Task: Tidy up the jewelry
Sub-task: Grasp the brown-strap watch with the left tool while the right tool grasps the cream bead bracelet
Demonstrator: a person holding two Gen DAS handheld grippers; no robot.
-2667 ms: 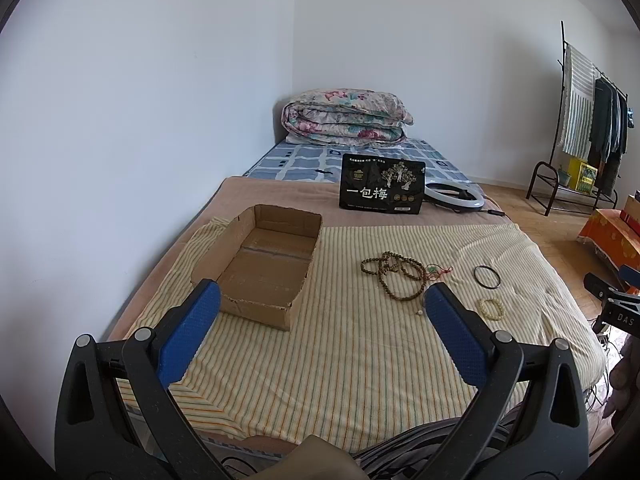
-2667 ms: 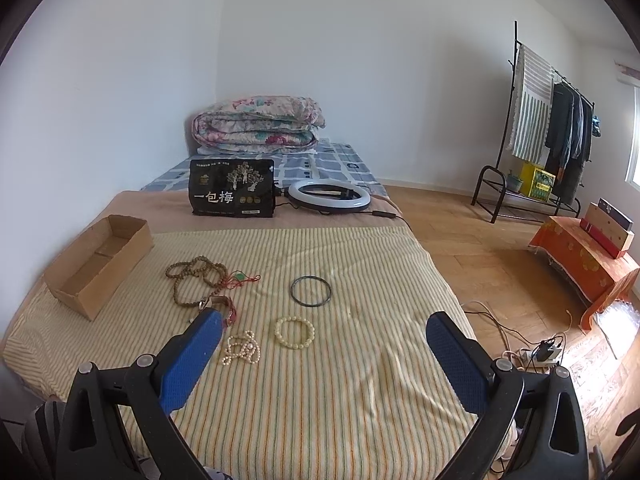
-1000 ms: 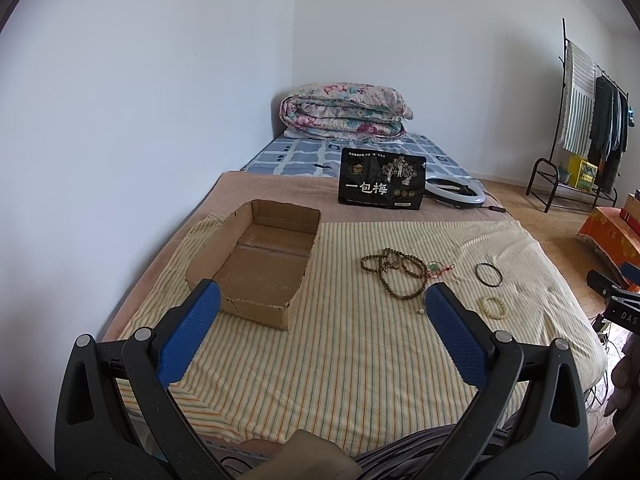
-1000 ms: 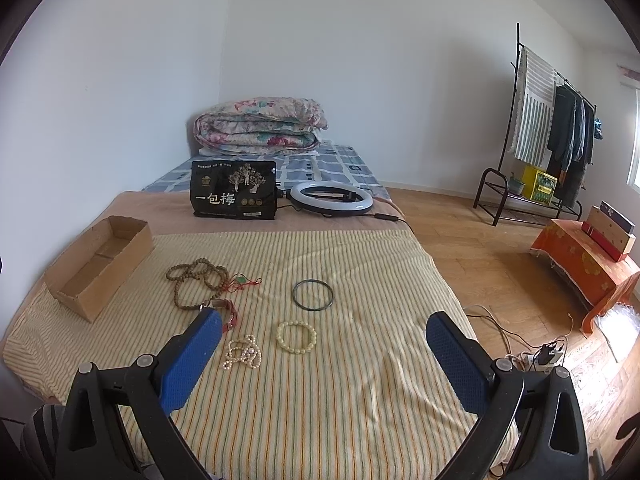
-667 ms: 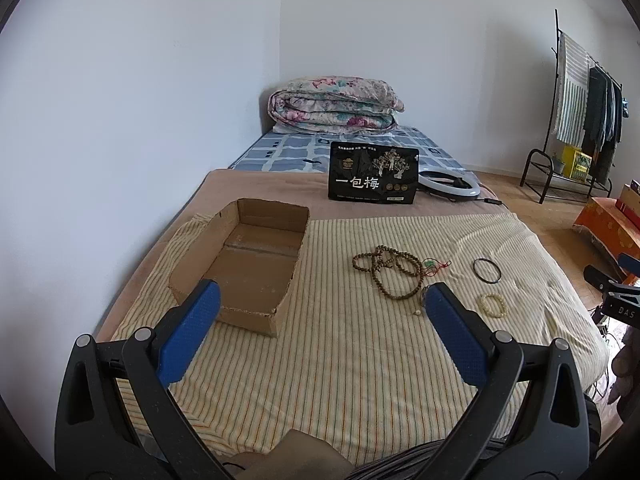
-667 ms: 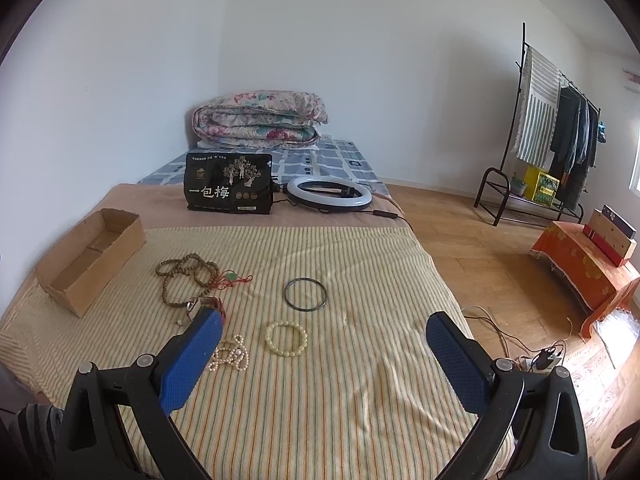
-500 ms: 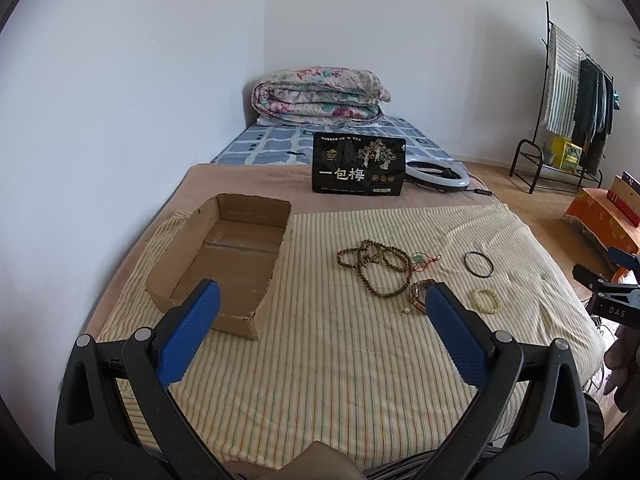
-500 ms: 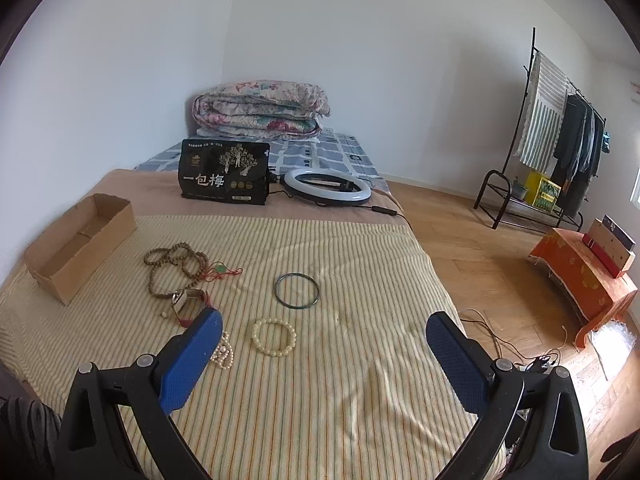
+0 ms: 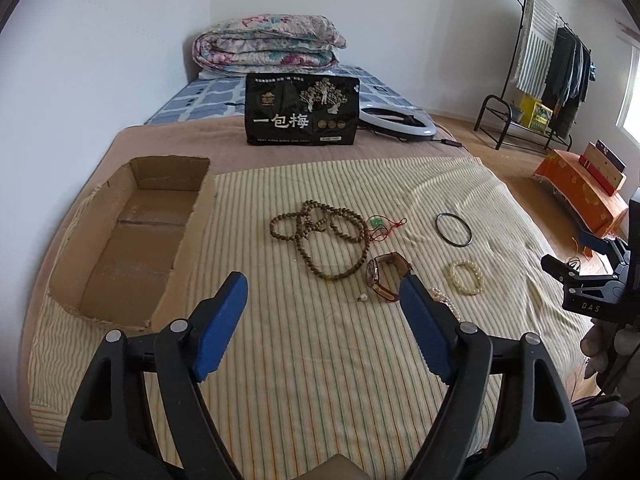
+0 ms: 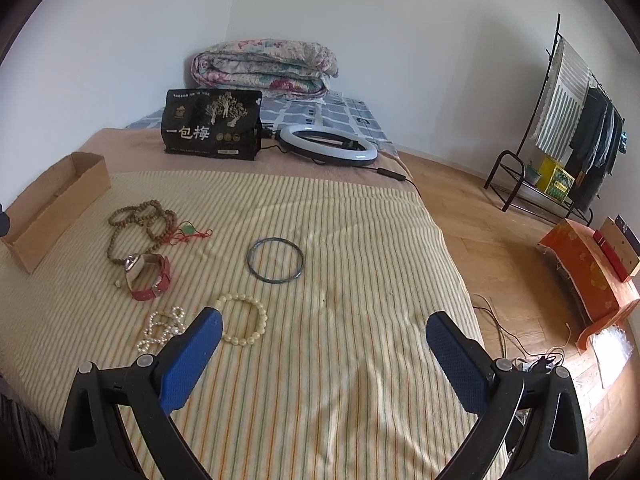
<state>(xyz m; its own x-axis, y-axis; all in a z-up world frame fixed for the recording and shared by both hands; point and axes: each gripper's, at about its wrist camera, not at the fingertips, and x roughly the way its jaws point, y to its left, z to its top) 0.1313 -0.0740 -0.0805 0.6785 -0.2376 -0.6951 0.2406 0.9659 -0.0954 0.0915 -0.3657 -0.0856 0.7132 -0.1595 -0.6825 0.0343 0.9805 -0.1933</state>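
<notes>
Both tools hang released above the striped yellow bed cover (image 9: 320, 360), the left tool (image 9: 324, 312) and the right tool (image 10: 320, 340) with jaws wide apart and holding nothing. The jewelry lies loose in the middle of the bed: a long brown wooden bead strand (image 9: 320, 236) touching a red-corded green pendant (image 9: 380, 226), a red-strapped wristwatch (image 10: 146, 276), a tangled white pearl string (image 10: 162, 328), a cream bead bracelet (image 10: 244, 320) and a thin dark bangle (image 10: 275, 259). The open brown cardboard box (image 9: 132, 236) sits at the far left. The bead strand probably drags the pendant along; soft bedding may let the thin bangle slip from the pads.
</notes>
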